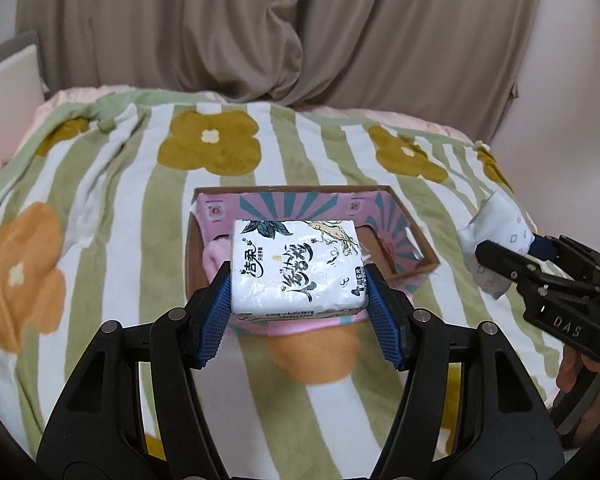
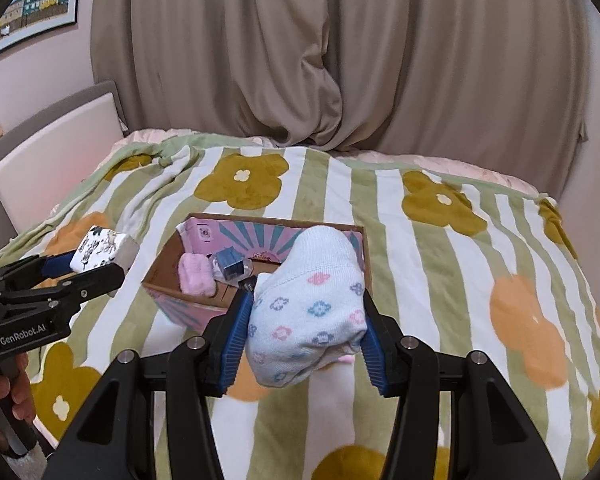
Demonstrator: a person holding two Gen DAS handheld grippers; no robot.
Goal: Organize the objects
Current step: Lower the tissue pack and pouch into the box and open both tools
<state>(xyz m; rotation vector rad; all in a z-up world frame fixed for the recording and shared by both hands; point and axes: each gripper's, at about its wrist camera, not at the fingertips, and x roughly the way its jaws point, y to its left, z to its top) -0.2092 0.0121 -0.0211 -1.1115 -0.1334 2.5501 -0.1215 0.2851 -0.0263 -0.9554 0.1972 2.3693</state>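
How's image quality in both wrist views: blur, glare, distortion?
Left wrist view: strong fisheye bending and dark corner vignette; glare on the tissue pack wrapper held in the left gripper; blanket flowers near the bottom look smeared. Right wrist view: same bending and vignette; soft even light, no hard shadows; sock in the right gripper fairly sharp, box contents soft.

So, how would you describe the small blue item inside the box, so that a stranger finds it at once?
Start from the green-striped flower blanket and find the open cardboard box with pink printed walls lying on it. Inside, beside the fluffy pink cloth, sits a small blue carton. It is the only hard-edged, blue, boxy thing there.
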